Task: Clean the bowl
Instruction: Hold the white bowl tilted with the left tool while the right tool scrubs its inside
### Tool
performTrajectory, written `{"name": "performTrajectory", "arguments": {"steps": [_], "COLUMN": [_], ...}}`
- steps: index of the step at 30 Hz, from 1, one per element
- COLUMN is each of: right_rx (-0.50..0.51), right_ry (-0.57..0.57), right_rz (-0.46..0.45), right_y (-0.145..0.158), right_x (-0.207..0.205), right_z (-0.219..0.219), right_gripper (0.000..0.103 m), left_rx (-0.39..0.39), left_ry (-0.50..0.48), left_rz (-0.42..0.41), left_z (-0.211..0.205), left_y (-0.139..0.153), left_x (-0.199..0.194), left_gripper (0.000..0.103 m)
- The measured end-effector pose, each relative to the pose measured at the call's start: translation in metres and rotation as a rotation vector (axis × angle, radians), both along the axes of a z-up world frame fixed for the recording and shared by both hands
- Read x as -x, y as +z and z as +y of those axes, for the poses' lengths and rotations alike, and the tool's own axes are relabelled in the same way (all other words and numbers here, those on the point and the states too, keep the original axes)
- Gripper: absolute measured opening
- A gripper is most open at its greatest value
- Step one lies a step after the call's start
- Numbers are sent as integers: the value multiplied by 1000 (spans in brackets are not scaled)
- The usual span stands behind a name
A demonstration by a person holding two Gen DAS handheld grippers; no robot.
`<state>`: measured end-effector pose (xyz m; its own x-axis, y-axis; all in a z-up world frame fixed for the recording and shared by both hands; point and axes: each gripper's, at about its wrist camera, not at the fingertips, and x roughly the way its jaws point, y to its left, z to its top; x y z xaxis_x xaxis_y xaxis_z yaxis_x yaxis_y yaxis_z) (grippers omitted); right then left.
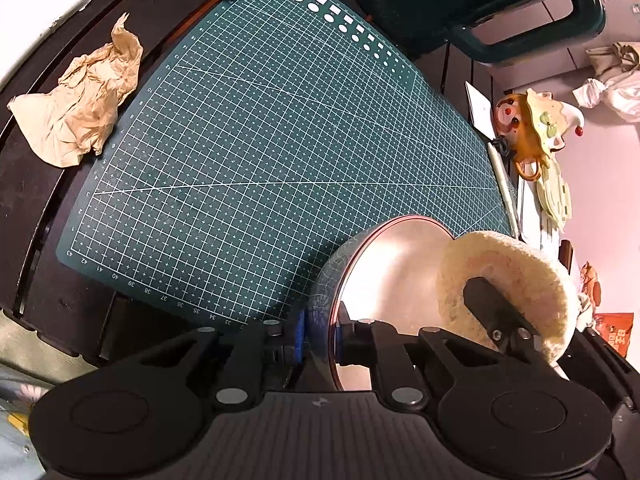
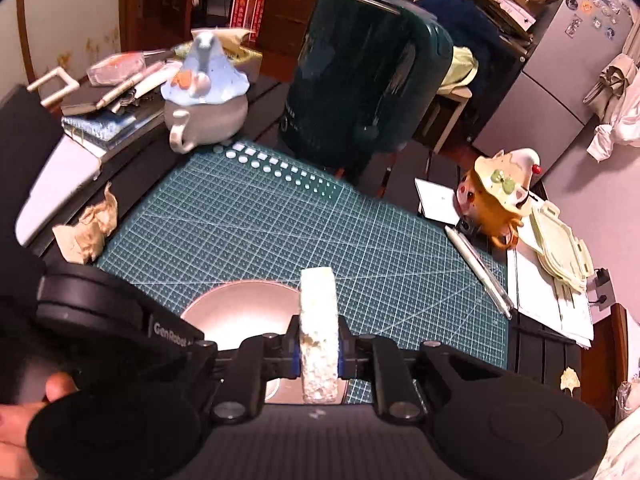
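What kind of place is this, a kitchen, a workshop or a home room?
Most likely a cluttered room in a home, with a dark table used as a hobby desk: a green cutting mat covers it, a novelty teapot stands behind, and a fridge with magnets stands at the back.

The right gripper (image 2: 319, 354) clamps a pale sponge (image 2: 318, 332) upright over the bowl (image 2: 240, 308) on the green cutting mat (image 2: 280, 220)

- My black left gripper (image 1: 320, 340) has blue pads.
- Round bowl (image 1: 384, 280): pale pinkish inside, red rim, blue-patterned outside.
- Cream fuzzy sponge (image 2: 318, 332).
- Dark green cutting mat (image 1: 280, 152), white grid lines.
- Crumpled tan paper (image 1: 80, 108).
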<state>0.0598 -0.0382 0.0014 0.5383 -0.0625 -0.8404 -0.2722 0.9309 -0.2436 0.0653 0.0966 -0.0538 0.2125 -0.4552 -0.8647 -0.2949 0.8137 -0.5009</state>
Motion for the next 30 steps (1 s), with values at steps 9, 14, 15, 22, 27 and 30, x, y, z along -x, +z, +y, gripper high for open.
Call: {"name": "performTrajectory", "arguments": {"steps": [9, 14, 15, 22, 27, 30], "right_rx": [6, -27, -23, -113, -178, -158], "right_ry": [22, 35, 25, 0, 20, 13], "right_rz": [-1, -10, 21, 100, 132, 163], "right_y": [-1, 6, -1, -2, 0, -10], "right_x": [5, 4, 0, -9, -11, -15], "right_z": [4, -2, -2, -15, -19, -18], "right_gripper": [14, 14, 13, 13, 14, 14], "left_rx": [2, 1, 2, 2, 4, 5], "left_ry": [4, 4, 4, 2, 3, 3], "left_rz": [2, 2, 3, 4, 5, 5], "left_z": [-9, -6, -4, -11, -8, -7], "left_y": [-5, -5, -4, -5, -3, -3], "left_x": [-7, -5, -4, -9, -7, -7], "left_gripper": [13, 13, 13, 13, 13, 13]}}
